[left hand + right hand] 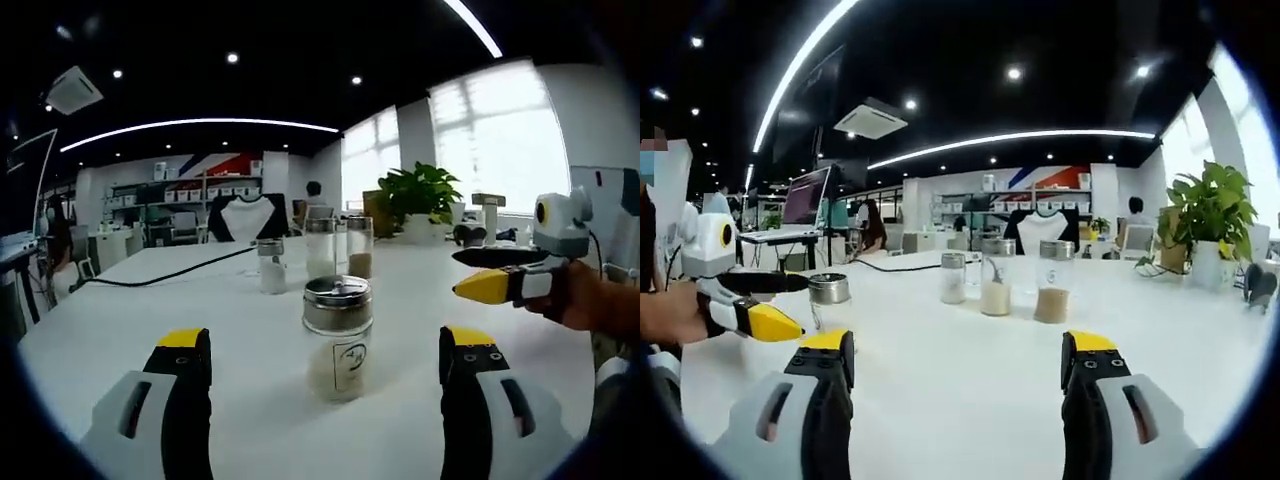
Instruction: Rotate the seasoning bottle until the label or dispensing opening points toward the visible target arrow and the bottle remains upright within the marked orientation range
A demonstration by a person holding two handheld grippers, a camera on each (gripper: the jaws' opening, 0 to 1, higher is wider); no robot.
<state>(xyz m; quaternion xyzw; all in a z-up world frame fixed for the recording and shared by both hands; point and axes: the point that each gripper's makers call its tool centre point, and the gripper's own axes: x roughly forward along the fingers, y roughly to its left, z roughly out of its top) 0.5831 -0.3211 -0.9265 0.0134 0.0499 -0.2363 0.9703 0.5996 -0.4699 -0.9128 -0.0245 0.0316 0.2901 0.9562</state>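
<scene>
The seasoning bottle [338, 340] is a glass jar with a perforated metal lid, pale powder inside and a label facing me. It stands upright on the white table [120, 330], just ahead of the gap between the jaws of my left gripper [325, 345], which is open and not touching it. In the right gripper view the same bottle [828, 300] stands beside the tips of the left gripper [785, 303]. My right gripper [958, 348] is open with nothing between its jaws. It enters the left gripper view as the right gripper [458, 273], held by a hand, to the right of the bottle.
Three more seasoning jars stand farther back on the table: a small one [271, 265] and two tall ones [320, 247] [359, 245]. A black cable [170, 272] runs across the table at the left. A potted plant [420, 195] stands at the far right edge.
</scene>
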